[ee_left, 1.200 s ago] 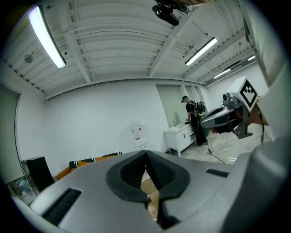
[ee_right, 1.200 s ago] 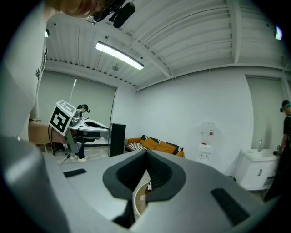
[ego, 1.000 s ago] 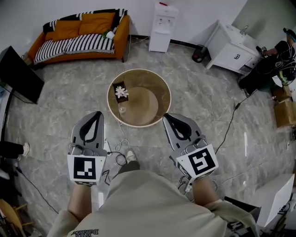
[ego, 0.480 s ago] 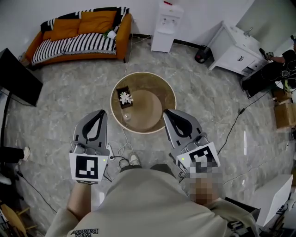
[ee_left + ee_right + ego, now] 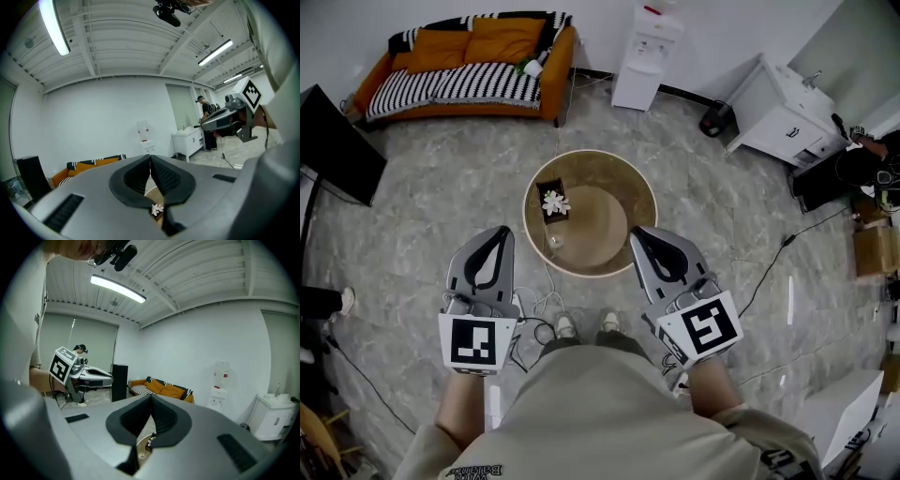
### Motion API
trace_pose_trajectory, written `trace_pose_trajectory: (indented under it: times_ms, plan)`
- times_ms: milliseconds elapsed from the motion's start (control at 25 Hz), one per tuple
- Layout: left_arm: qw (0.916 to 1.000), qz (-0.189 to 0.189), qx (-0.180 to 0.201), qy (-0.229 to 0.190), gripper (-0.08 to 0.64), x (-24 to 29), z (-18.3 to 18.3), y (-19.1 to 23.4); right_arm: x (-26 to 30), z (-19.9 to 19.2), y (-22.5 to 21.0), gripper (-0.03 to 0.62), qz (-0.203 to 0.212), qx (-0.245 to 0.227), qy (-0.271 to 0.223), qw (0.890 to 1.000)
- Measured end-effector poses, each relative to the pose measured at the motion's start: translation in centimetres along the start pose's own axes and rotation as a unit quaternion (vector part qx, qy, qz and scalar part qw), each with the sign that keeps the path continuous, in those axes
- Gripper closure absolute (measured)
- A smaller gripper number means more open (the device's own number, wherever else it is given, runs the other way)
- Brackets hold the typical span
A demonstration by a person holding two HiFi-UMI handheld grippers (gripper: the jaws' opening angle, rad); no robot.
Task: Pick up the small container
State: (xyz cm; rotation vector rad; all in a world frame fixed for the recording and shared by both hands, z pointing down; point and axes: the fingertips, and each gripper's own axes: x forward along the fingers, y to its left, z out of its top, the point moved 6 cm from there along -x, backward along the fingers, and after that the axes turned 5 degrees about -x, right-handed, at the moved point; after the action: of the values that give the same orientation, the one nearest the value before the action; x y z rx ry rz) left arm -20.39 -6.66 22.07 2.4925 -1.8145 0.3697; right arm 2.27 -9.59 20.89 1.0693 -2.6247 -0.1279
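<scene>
A round wooden table (image 5: 619, 187) stands on the floor ahead of me. Near its left front rim sits a small clear container (image 5: 554, 241). Behind that is a dark box with a white flower (image 5: 551, 201). My left gripper (image 5: 502, 232) hangs just left of the table's front edge, shut and empty. My right gripper (image 5: 638, 233) hangs over the table's right front rim, also shut and empty. In the left gripper view the jaws (image 5: 150, 160) meet, with the flower (image 5: 156, 209) showing below them. In the right gripper view the jaws (image 5: 151, 398) meet too.
Cables (image 5: 539, 314) lie on the marble floor between my feet and the table. An orange sofa (image 5: 469, 61) stands against the far wall, beside a water dispenser (image 5: 645, 54). A white cabinet (image 5: 783, 117) is at the back right and a black panel (image 5: 333, 145) at the left.
The table and room have shifted slightly in the head view, and both my feet now show below the table. Both grippers stay shut in the same places.
</scene>
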Motion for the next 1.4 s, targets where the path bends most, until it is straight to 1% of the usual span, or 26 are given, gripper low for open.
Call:
trace_pose_trajectory:
  times_ms: [160,320,520,560,640,720,880,1040,1200,1400]
  plan:
    - [0.9999,0.015,0.002,-0.001,0.554,0.3,-0.1,-0.9,0.4,-0.6,-1.2,0.595,0.012,-0.003,0.0,1.0]
    - [0.9995,0.028,-0.01,0.008,0.552,0.8,-0.5,-1.1,0.8,-1.0,-2.0,0.595,0.025,-0.001,0.002,1.0]
    - [0.9984,0.052,-0.011,-0.018,0.552,1.8,-0.2,-1.0,1.7,-2.2,-3.2,0.595,0.038,0.015,0.006,0.999]
    - [0.9985,0.051,-0.009,-0.016,0.541,2.1,-0.2,-1.1,1.9,-2.5,-3.5,0.595,0.042,0.025,0.007,0.999]
    - [0.9989,0.046,-0.005,-0.006,0.463,3.0,-0.7,-1.1,2.4,-3.2,-4.1,0.595,0.053,0.053,0.006,0.997]
    - [0.999,0.043,0.0,0.005,0.426,4.2,-1.3,-1.1,3.1,-4.0,-4.7,0.595,0.057,0.073,0.006,0.996]
    - [0.9994,0.032,0.001,0.012,0.346,6.7,-2.9,-1.0,4.8,-5.4,-5.8,0.595,0.054,0.073,0.021,0.996]
    - [0.9997,0.021,-0.005,0.012,0.282,9.3,-5.3,-0.6,6.7,-6.7,-6.2,0.595,0.06,0.062,0.035,0.996]
    - [0.9999,0.007,-0.005,0.013,0.254,11.5,-8.3,-0.1,9.2,-8.8,-5.9,0.595,0.072,0.055,0.049,0.995]
    - [0.999,-0.016,0.006,0.041,0.232,14.3,-13.1,-0.5,12.4,-12.0,-5.5,0.595,0.087,0.06,0.07,0.992]
